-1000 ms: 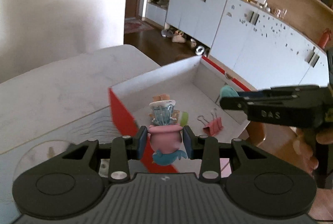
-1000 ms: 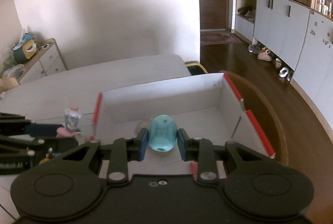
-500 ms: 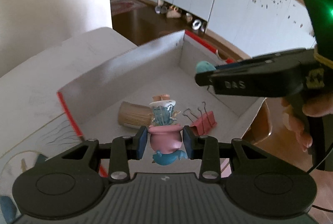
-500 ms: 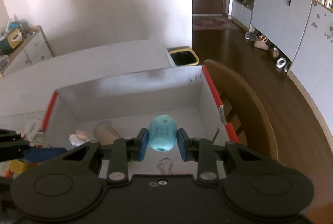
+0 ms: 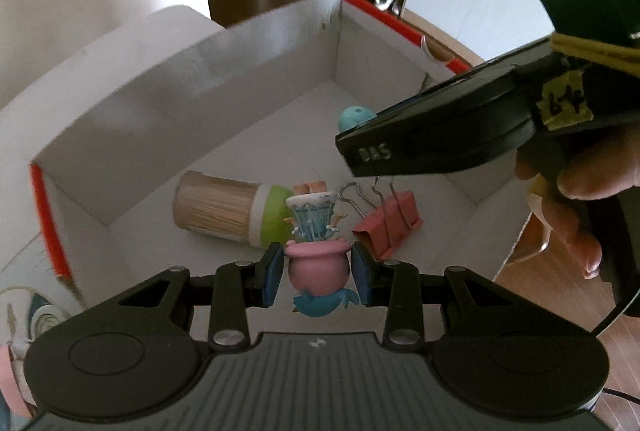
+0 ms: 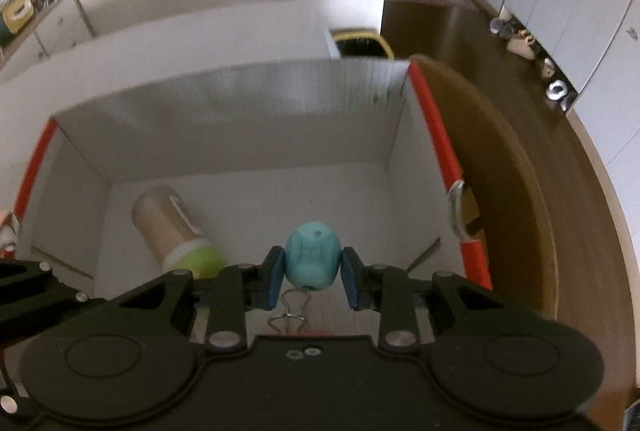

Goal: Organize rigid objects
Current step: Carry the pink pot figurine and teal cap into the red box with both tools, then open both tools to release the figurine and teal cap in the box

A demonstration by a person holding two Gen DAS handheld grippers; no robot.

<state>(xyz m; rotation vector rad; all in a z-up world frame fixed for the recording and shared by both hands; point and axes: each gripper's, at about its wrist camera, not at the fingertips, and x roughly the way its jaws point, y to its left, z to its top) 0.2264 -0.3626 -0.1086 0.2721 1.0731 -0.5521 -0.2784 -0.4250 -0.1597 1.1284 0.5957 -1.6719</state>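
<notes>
Figurine (image 5: pixel 316 263), pink-potted, pinched in left gripper (image 5: pixel 318 281) over white box (image 5: pixel 168 111) near toothpick jar (image 5: pixel 224 207) and binder clips (image 5: pixel 388 227); right gripper (image 6: pixel 308 279) clamps teal egg-shaped toy (image 6: pixel 312 261) above box floor; drop-off step, next likely lower and release both.

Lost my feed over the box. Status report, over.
Left gripper shut on figurine; right gripper shut on blue egg-shaped toy. Both above box. Toothpick jar, binder clip beneath.

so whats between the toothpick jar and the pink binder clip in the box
In the left wrist view, the pink-haired figurine held by the left gripper hangs between the toothpick jar and the binder clip.
</notes>
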